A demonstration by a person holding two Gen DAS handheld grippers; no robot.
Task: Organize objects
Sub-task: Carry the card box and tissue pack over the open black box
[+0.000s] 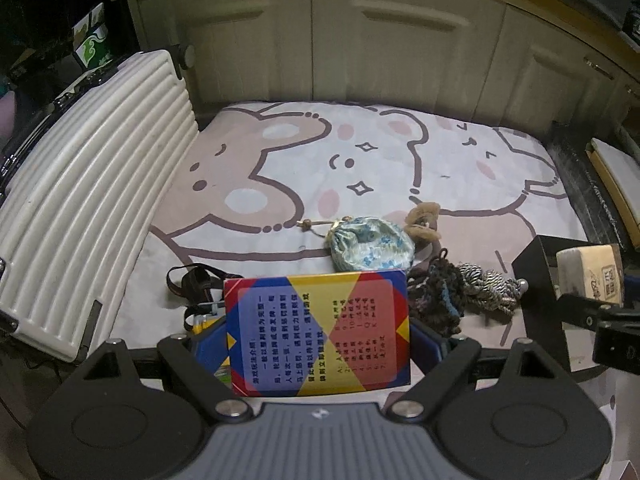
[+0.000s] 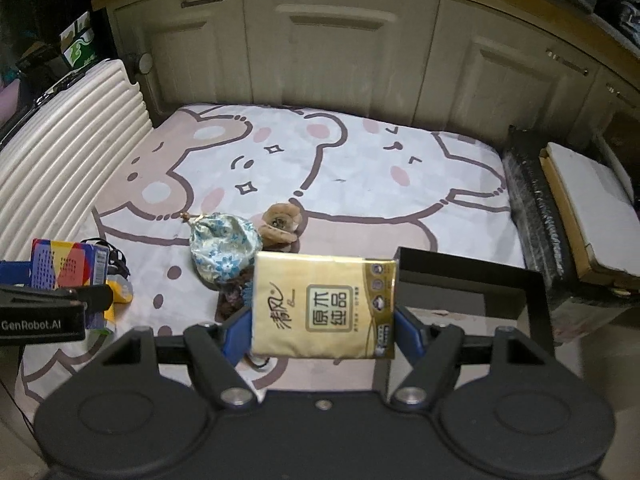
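My left gripper (image 1: 318,334) is shut on a colourful card box (image 1: 318,332) with red, yellow and blue diamonds, held above the mat. A golden tissue pack (image 2: 323,306) sits clamped in my right gripper (image 2: 323,320), lifted over the mat beside a black open box (image 2: 472,280). On the cartoon mat (image 2: 320,160) lie a blue-white floral pouch (image 2: 224,246), a brown plush piece (image 2: 282,222), a dark knitted item (image 1: 438,300) and a grey braided cord (image 1: 488,286). The other gripper shows at each view's edge, carrying its load.
A white ribbed suitcase (image 1: 80,200) lies at the mat's left. Cream cabinet doors (image 2: 340,60) stand behind. A flat carton (image 2: 588,208) and a black wrapped bundle (image 2: 532,216) border the right. A black strap (image 1: 192,280) and small packets lie under the card box.
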